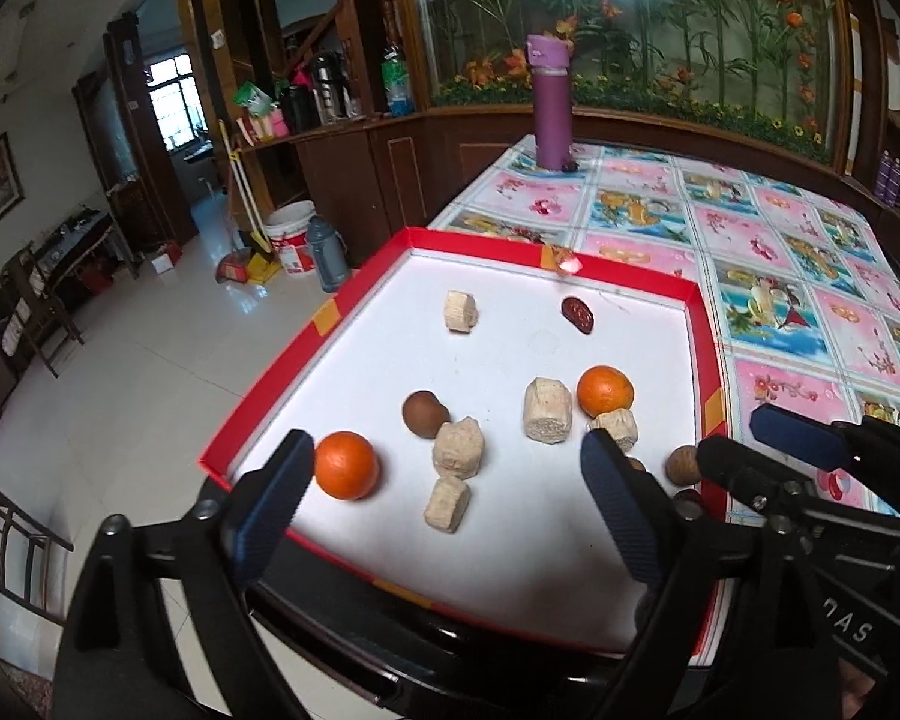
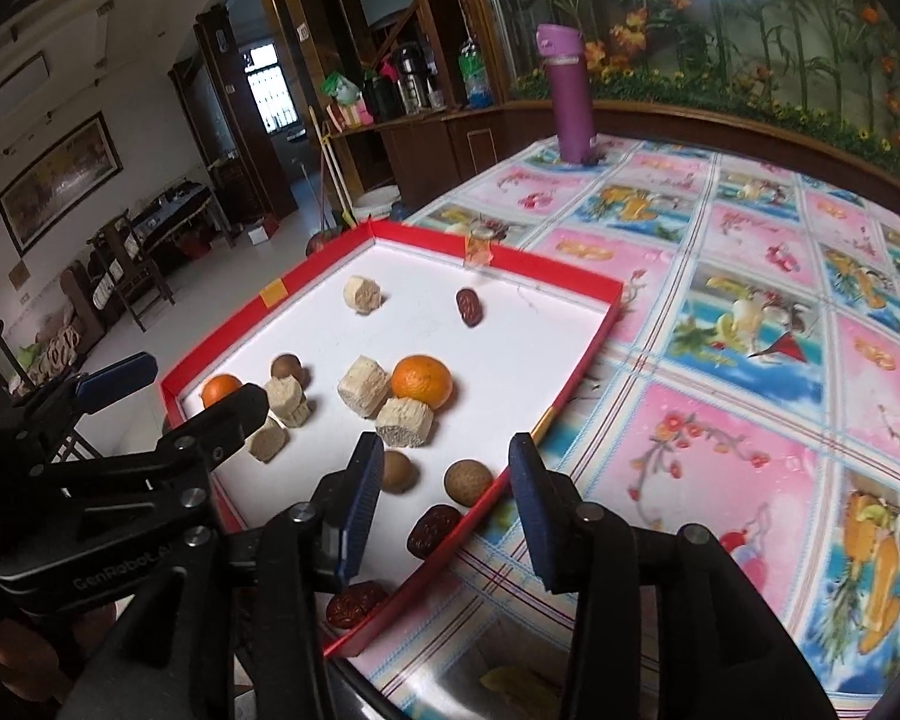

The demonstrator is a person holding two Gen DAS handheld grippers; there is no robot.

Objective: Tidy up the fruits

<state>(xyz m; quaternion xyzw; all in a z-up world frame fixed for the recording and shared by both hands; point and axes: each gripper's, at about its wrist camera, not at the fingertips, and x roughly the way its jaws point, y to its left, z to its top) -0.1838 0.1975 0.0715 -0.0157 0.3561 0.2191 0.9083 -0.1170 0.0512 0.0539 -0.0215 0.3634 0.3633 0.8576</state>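
Observation:
A red-rimmed tray (image 1: 273,387) with a white floor holds two oranges (image 1: 347,465) (image 1: 605,390), brown round fruits (image 1: 424,414), a dark red date (image 1: 577,315) and several pale beige chunks (image 1: 547,408). My left gripper (image 1: 447,450) hangs open over the tray's near left part; the near orange lies just inside its left finger, untouched. My right gripper (image 2: 444,450) is open above the tray's near right corner. Two brown round fruits (image 2: 468,480) and a date (image 2: 432,531) lie below its gap, and the pads touch none of them. Another date (image 2: 354,603) sits by the near rim.
A purple bottle (image 1: 551,108) stands at the far end of the table on the flowered tablecloth (image 1: 780,240). The tray sits at the table's left edge, with tiled floor, a white bucket (image 1: 291,240) and chairs below. A wooden cabinet and glass panel stand behind.

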